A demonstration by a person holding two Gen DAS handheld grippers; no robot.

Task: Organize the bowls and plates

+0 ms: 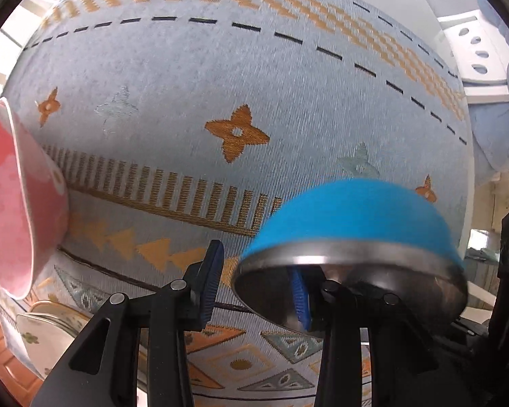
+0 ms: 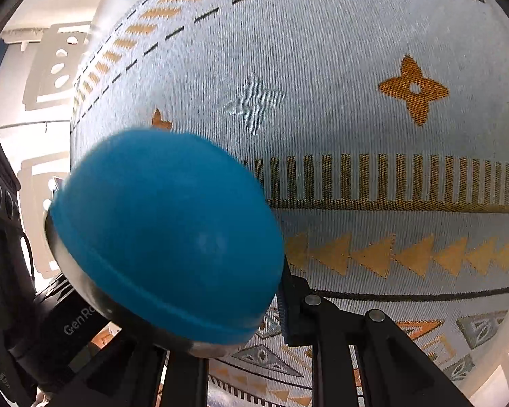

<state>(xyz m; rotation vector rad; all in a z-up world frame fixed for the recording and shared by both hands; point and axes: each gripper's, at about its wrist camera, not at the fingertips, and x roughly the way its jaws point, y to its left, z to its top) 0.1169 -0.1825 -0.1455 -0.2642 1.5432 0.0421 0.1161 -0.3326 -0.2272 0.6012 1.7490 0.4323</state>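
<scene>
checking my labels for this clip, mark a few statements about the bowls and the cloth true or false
1. The blue bowl has a shiny metal inside. True.
2. The blue bowl stands flat on the tablecloth. False: it is tilted, and the right gripper grips it at the rim.
3. A pink bowl shows at the left edge of the left wrist view. True.
4. The tablecloth is plain white. False: it is pale blue with orange stars, triangles and dashed lines.
5. A flowered dish lies below the pink bowl in the left wrist view. True.
</scene>
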